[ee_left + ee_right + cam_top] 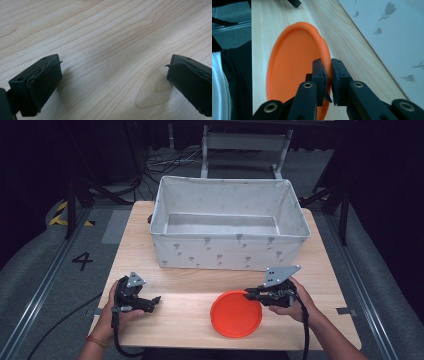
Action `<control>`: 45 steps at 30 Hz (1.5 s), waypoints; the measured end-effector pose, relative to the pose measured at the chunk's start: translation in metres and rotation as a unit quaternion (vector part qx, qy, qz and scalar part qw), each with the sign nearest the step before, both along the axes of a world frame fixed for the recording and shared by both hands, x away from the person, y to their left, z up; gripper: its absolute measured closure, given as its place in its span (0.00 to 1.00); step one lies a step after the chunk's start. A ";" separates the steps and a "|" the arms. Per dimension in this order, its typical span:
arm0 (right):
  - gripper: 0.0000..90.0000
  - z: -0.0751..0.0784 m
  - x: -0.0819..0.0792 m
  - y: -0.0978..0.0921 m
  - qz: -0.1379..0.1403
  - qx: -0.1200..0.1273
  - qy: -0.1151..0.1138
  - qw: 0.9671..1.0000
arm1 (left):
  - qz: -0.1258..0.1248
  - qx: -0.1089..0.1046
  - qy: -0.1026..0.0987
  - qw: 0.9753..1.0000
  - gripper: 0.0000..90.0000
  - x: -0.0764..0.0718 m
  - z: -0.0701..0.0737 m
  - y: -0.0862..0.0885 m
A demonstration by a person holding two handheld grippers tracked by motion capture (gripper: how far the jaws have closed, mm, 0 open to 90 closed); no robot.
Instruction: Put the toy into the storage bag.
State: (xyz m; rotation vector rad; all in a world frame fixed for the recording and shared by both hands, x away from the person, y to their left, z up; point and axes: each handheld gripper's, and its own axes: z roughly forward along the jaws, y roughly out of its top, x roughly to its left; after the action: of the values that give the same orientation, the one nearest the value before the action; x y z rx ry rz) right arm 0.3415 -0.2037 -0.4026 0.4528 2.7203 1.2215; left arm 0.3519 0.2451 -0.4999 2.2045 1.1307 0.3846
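On my high view, an orange plate (236, 313) lay flat on the wooden table (185, 320), near the front edge and a little right of the middle. My right gripper (248, 293) reached in from the right, its jaws pinched down on the plate's far right rim. In the right gripper view the two black jaws stood almost together with the plate's thin lip (327, 60) caught between them, one jaw over the plate's inside and the other outside it.

My left gripper (156, 301) sat at the front left of the table, well apart from the plate. Its fingers (45, 77) were spread wide, with bare wood grain between them.

A white fabric bin (227, 251) with a small grey print stood behind the plate, across the back of the table.
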 end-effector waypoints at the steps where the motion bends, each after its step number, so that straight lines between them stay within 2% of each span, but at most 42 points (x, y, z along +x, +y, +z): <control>1: 0.92 0.005 -0.001 -0.001 -0.004 -0.006 -0.008 1.000 | 0.000 0.000 0.000 1.000 0.00 0.000 0.000 0.000; 3: 0.92 0.008 -0.002 -0.003 -0.003 -0.011 -0.010 1.000 | 0.000 0.000 0.000 1.000 0.00 0.000 0.000 0.000; 4: 0.92 0.019 -0.003 -0.007 -0.004 -0.023 -0.026 0.999 | 0.000 0.001 0.000 1.000 0.00 0.000 0.000 0.000; 9: 0.92 0.046 -0.006 -0.018 -0.012 -0.051 -0.055 0.997 | 0.000 0.001 0.000 1.000 0.00 0.000 0.000 0.000; 11: 0.92 0.057 -0.009 -0.024 -0.013 -0.056 -0.064 0.996 | 0.000 0.000 0.000 1.000 0.00 0.000 0.000 0.000; 14: 0.92 0.071 -0.012 -0.035 -0.022 -0.051 -0.072 0.996 | 0.000 0.000 0.000 1.000 0.00 0.000 0.000 0.000; 15: 0.92 0.071 -0.012 -0.035 -0.022 -0.051 -0.072 0.996 | 0.000 0.000 0.000 1.000 0.00 0.000 0.000 0.000; 16: 0.92 0.081 -0.014 -0.043 -0.029 -0.051 -0.081 0.995 | 0.000 0.001 -0.002 1.000 0.00 0.000 0.000 0.000; 17: 0.92 0.084 -0.015 -0.045 -0.032 -0.051 -0.083 0.995 | 0.000 0.001 -0.002 1.000 0.00 0.000 0.000 0.000; 18: 0.92 0.084 -0.015 -0.045 -0.032 -0.051 -0.083 0.995 | 0.000 0.001 -0.002 1.000 0.00 0.000 0.000 0.000; 22: 0.92 0.102 -0.018 -0.060 -0.052 -0.053 -0.089 0.993 | -0.001 0.002 -0.002 1.000 0.00 0.000 0.000 0.000; 31: 0.92 0.136 -0.016 -0.085 -0.080 -0.043 -0.111 0.990 | -0.001 0.002 -0.003 1.000 0.01 0.000 0.000 0.000; 33: 0.92 0.139 -0.015 -0.087 -0.086 -0.041 -0.113 0.989 | -0.001 0.002 -0.003 1.000 0.01 0.000 0.000 0.000; 35: 0.92 0.149 -0.013 -0.091 -0.092 -0.035 -0.118 0.988 | -0.001 0.002 -0.003 1.000 0.01 0.000 0.000 0.000; 40: 0.92 0.165 -0.008 -0.092 -0.098 -0.044 -0.130 0.986 | 0.000 0.002 -0.003 1.000 0.01 0.000 0.000 0.000; 42: 0.92 0.170 -0.005 -0.092 -0.098 -0.038 -0.129 0.986 | 0.000 0.002 -0.003 1.000 0.01 0.000 0.000 0.000; 45: 0.92 0.177 -0.002 -0.092 -0.101 -0.034 -0.139 0.985 | 0.000 0.001 -0.003 1.000 0.01 0.000 0.000 0.000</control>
State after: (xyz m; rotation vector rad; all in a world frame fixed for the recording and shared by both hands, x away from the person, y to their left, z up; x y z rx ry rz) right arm 0.3390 -0.2958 -0.2256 0.4952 2.4063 1.0501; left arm 0.3518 0.2451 -0.4999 2.2044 1.1271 0.3925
